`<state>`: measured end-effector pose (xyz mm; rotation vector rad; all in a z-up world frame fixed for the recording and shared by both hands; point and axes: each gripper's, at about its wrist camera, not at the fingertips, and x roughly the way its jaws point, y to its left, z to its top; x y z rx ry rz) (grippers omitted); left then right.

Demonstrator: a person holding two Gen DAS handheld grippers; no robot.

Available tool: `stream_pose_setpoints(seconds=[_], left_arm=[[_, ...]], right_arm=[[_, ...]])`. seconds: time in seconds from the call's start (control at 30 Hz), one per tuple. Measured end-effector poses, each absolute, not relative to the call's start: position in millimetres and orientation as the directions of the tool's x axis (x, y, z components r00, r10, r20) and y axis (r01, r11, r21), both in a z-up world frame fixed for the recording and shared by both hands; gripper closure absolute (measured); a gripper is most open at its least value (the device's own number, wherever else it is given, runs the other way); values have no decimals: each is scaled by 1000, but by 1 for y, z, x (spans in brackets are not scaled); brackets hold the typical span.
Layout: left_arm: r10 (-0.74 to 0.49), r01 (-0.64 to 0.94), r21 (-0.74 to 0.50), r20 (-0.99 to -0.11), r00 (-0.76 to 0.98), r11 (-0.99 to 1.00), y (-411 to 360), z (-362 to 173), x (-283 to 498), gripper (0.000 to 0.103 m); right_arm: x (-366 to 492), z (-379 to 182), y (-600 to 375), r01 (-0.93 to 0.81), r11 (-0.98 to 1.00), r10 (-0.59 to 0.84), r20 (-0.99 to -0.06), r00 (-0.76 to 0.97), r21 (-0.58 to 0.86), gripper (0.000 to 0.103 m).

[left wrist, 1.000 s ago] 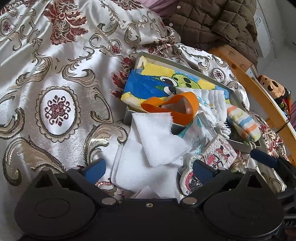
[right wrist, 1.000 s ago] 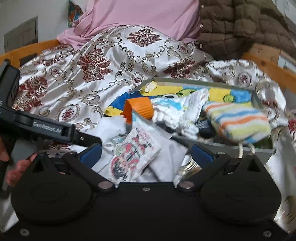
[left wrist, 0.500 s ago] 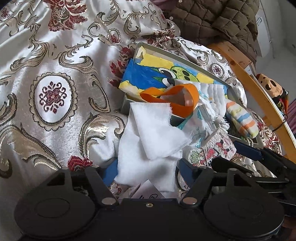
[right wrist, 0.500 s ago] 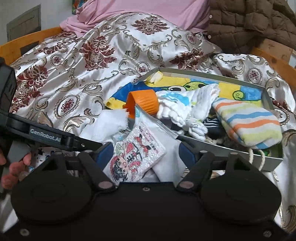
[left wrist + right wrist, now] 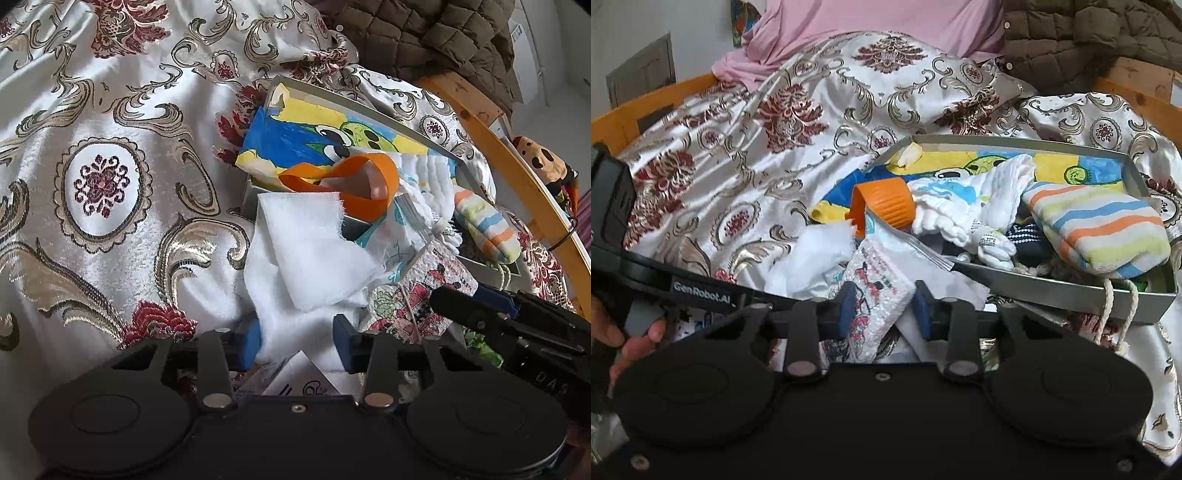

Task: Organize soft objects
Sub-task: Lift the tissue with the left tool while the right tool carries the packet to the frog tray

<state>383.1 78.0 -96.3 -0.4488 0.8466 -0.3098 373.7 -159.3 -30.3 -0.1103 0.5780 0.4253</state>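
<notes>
At lower centre, the left tool (image 5: 297, 339) has just been closing — its pads pinch the white cloth (image 5: 310, 251). The right tool (image 5: 882, 306) (also just closing) clamps the cartoon-print pouch (image 5: 877, 284).

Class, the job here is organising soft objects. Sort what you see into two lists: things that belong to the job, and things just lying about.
Belongs to the job:
- white cloth, between the left gripper pads
- cartoon-print cloth, between the right gripper pads
- striped towel
- grey tray

Just lying about:
- brown quilted jacket
- pink sheet
- patterned bedspread
</notes>
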Motion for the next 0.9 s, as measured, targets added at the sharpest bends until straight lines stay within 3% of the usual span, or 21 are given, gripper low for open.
stream_pose_setpoints(seconds=[0.1,0.4,0.7,0.9], left_arm=[[-433,89,-490,-654,621,867,77,-97,383,79],[-434,90,-499,-635,639,862,79,-95,381,92],[-420,93,-488,-621,662,868,79,-88,378,99],[-413,146,-465,-545,730,873,75,-63,368,99]], right_arm=[[372,-30,-160,-433,901,376,-539,754,23,85],[364,-29,-160,-450,892,404,-518,754,39,90],[349,-28,-164,-467,883,431,-469,771,44,95],[344,-25,-178,-454,887,445,-415,794,82,98]])
